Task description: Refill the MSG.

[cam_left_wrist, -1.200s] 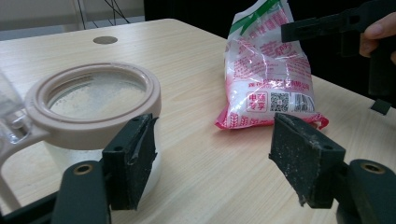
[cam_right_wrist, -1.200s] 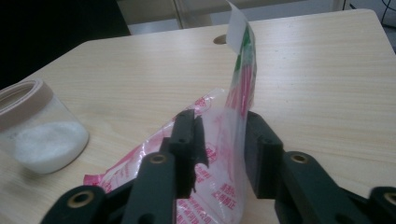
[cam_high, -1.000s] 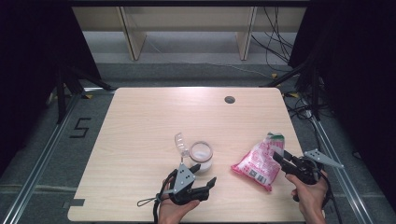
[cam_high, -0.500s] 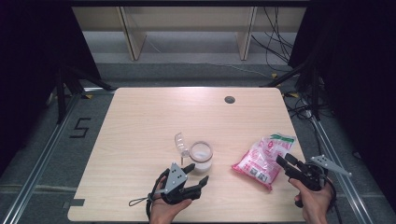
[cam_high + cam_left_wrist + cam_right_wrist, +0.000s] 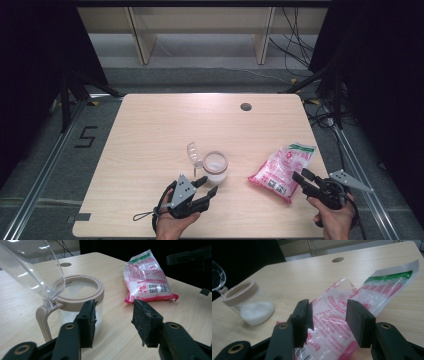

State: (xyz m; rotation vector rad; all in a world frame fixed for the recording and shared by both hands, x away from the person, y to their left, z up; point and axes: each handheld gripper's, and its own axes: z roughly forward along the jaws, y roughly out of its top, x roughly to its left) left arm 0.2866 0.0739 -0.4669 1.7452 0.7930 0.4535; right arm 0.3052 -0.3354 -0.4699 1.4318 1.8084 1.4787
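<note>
Since a second ago: left gripper drawn slightly back from the jar, its jaws just closing from wide to about half apart, nothing between them. Right gripper drawn back off the bag; jaws about half apart, the bag's near end lying below and beyond the gap, unpinched.

Jar: clear, beige rim, white grains inside, hinged clear lid standing open; upright at the table's near middle. Bag: pink and white, green-banded top, flat on the table right of the jar, apart from it.
</note>
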